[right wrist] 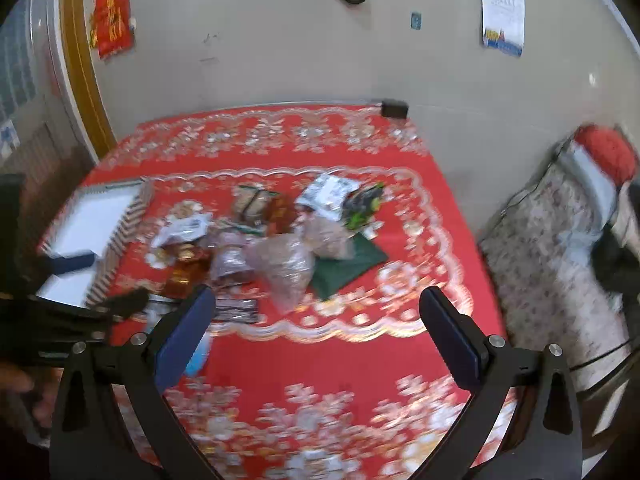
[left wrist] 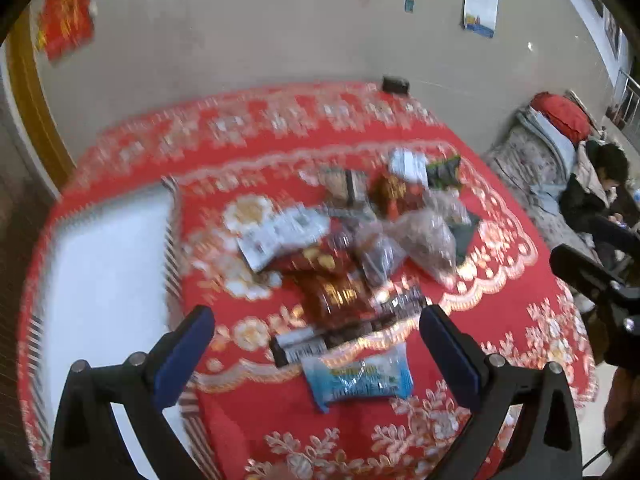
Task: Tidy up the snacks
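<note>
A pile of snack packets [left wrist: 348,232] lies mid-table on the red flowered cloth [left wrist: 256,432]. My left gripper [left wrist: 320,360] hangs open above the pile's near edge. A blue-and-white packet [left wrist: 356,380] and a black-and-white one [left wrist: 304,346] lie below its gap, untouched. A white tray with a striped rim [left wrist: 108,280] sits to the left. In the right wrist view my right gripper [right wrist: 320,336] is open over bare cloth, nearer than the clear bags [right wrist: 284,268] and the green packet [right wrist: 352,264]. The left gripper [right wrist: 116,280] shows by the tray [right wrist: 92,220].
A small black box [right wrist: 394,108] sits at the table's far edge against the beige wall. Right of the table stands a couch with a patterned cover [right wrist: 560,240] and a red cushion [left wrist: 560,116]; a person [left wrist: 596,200] sits there. The right tool's black frame [left wrist: 600,292] juts in.
</note>
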